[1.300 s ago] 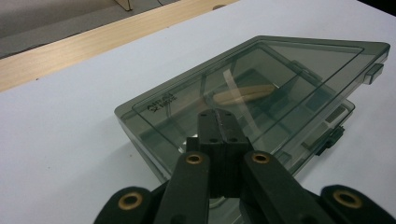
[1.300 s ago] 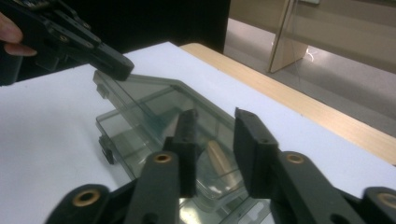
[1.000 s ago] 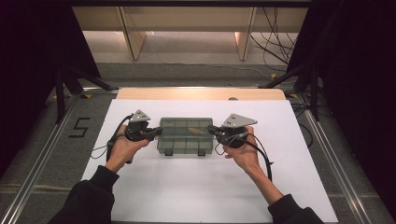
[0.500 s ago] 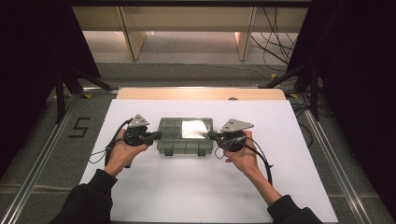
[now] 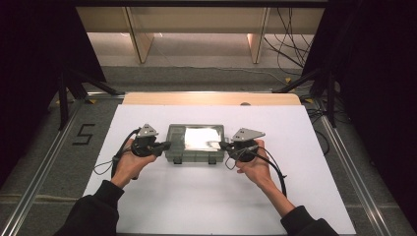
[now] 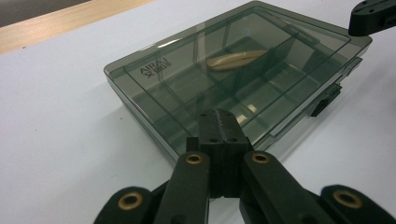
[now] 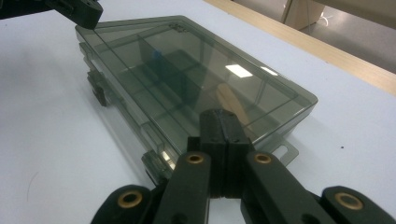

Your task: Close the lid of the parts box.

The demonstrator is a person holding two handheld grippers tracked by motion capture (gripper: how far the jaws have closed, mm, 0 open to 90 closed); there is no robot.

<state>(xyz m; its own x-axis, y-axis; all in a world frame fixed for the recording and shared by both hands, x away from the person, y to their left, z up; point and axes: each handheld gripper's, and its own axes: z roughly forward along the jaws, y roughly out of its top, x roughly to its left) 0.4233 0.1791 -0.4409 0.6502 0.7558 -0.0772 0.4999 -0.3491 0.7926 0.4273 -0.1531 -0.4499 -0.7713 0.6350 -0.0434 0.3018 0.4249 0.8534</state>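
— Smoky plastic organiser box (image 5: pixel 195 143); where does it sit?

— Flat on the white board (image 5: pixel 206 206) that covers the table, a little behind its middle, lid down; the high view catches a bright glare on that lid.

— Anything inside it?

— Dividers split it into compartments; in the left gripper view a pale, slim, pointed piece (image 6: pixel 237 59) lies in one of the far cells; two dark latches (image 6: pixel 326 99) sit along the long front edge.

— And the grippers?

— Left gripper (image 6: pixel 219 122) is at the box's left short end, jaws clenched together with nothing between them, their tips right against the box's edge; right gripper (image 7: pixel 223 122) mirrors it at the right short end, jaws likewise pressed shut on nothing, tips at the lid's corner; whether either truly touches the plastic I cannot tell.

— Beyond that?

— A hand behind each gripper, dark sleeves (image 5: pixel 93 214) coming in from below; a strip of bare wooden table edge (image 5: pixel 211 98) past the board; a "5" (image 5: pixel 83 133) marked on the floor to the left.
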